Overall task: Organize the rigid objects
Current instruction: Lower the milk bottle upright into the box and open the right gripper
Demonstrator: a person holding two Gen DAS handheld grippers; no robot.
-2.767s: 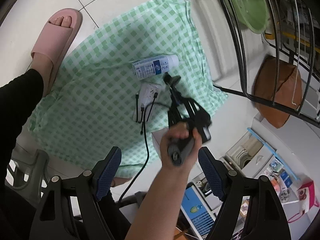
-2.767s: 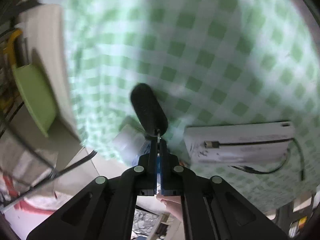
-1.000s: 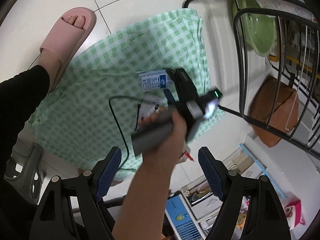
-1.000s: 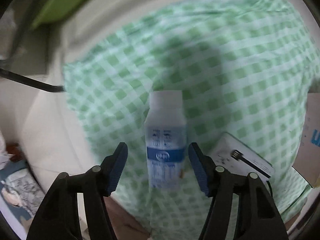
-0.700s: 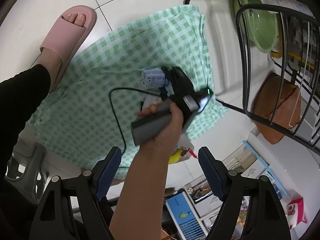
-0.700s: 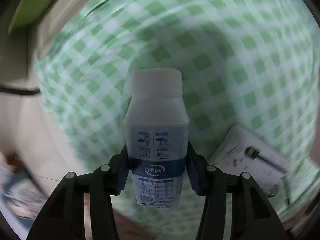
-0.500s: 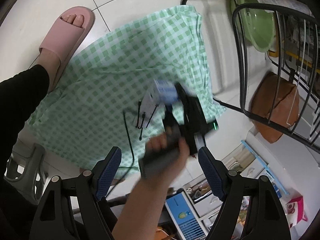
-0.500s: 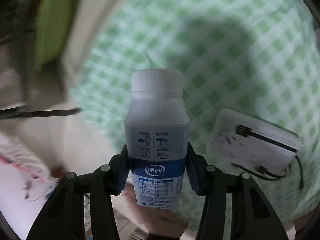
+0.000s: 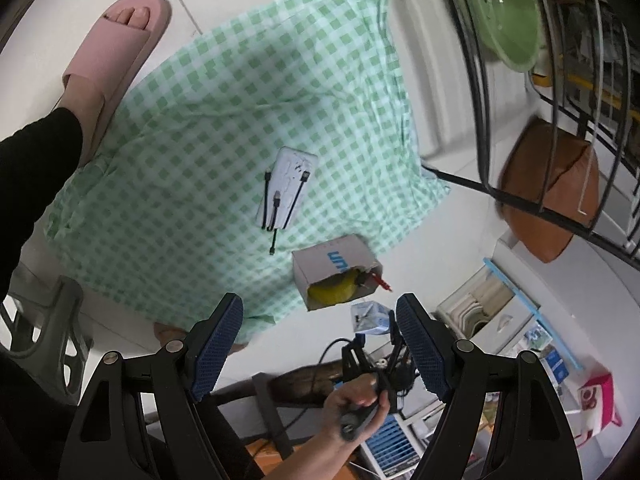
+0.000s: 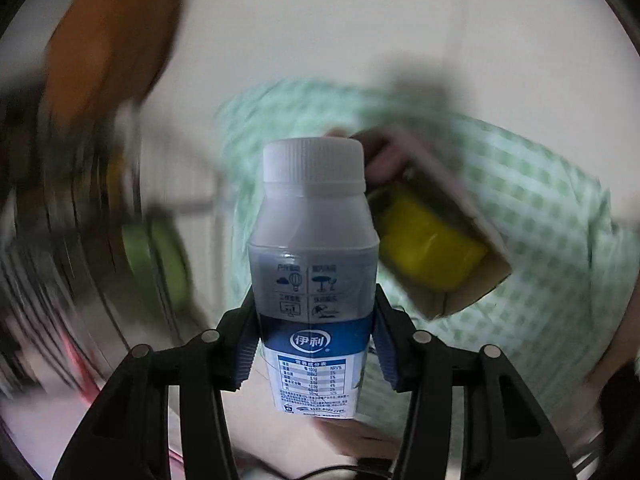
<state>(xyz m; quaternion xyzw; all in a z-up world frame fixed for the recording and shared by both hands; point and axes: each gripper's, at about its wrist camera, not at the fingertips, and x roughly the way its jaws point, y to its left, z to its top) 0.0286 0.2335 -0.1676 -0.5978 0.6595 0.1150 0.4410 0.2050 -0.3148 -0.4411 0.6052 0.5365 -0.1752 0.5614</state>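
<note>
Right gripper (image 10: 314,344) clamps a white-capped bottle (image 10: 313,268) with a blue-banded label; left gripper (image 9: 318,344) gapes wide, holding nothing

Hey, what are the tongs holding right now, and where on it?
The right tongs grip a milk bottle across its lower body, at the blue label band, cap pointing away. The left tongs are open and hold nothing.
</note>
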